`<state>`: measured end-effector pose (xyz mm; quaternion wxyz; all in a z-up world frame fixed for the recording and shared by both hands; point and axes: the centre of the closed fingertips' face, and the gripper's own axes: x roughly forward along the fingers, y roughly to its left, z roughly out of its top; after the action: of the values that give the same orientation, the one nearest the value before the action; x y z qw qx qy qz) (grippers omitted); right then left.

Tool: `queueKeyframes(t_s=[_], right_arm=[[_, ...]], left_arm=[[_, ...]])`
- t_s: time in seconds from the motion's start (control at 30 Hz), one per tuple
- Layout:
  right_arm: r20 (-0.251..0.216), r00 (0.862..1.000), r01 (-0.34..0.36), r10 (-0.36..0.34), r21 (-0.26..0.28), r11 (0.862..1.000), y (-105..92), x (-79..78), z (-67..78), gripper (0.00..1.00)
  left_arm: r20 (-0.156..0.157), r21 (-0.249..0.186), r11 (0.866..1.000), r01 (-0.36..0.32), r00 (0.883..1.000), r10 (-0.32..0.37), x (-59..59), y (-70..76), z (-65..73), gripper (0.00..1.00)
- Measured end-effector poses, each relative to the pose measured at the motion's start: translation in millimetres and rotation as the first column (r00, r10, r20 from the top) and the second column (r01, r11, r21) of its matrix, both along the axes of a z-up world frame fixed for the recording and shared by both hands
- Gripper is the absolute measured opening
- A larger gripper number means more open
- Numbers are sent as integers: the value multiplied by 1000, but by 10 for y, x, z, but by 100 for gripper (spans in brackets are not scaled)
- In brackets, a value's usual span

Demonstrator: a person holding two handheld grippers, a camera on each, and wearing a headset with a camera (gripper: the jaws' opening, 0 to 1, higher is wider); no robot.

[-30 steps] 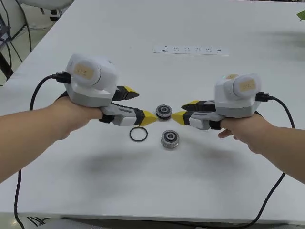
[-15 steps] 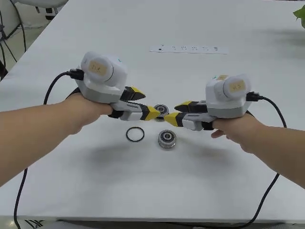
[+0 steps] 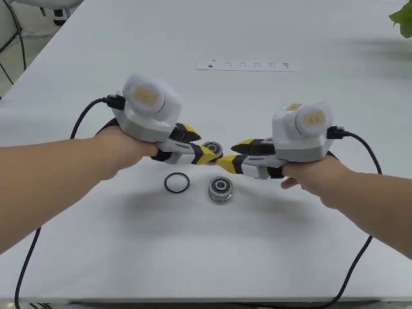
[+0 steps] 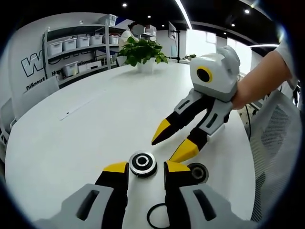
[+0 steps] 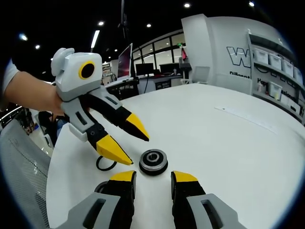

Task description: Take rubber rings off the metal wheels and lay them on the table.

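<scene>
A small metal wheel (image 3: 213,149) with a black rubber rim lies flat on the white table (image 3: 270,225). It sits just beyond the jaw tips of my left gripper (image 3: 199,144), which is open. My right gripper (image 3: 232,154) faces it from the other side, also open, its tips close to the wheel. In the left gripper view the wheel (image 4: 143,163) lies between my own yellow tips (image 4: 147,168). In the right gripper view the wheel (image 5: 153,161) lies just ahead of my tips (image 5: 154,177). A second wheel (image 3: 220,187) and a loose black rubber ring (image 3: 176,183) lie nearer me.
A white power strip (image 3: 248,65) lies flat at the far middle of the table. Green plant leaves (image 3: 404,19) show at the far right. Black cables (image 3: 90,112) trail from both grippers toward the near table edge. Shelves with bins line the room's wall (image 4: 76,47).
Both grippers have closed in on the far wheel from either side, so their tips now stand nearer each other. The ring and the near wheel have stayed put.
</scene>
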<state>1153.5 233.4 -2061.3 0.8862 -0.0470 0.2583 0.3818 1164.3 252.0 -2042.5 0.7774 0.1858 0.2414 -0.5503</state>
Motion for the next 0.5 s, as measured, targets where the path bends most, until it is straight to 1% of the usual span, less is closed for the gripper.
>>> queueKeyframes(t_s=[0.27,0.5], right_arm=[[-1,1000,-2,2,-2,1000,-5,-3,-14,27],[-2,1000,-2,2,-2,1000,-8,-6,-33,27]], left_arm=[[-8,15,1000,-5,1000,5,42,-58,-69,19],[-19,28,999,-23,1000,23,70,-68,-143,14]])
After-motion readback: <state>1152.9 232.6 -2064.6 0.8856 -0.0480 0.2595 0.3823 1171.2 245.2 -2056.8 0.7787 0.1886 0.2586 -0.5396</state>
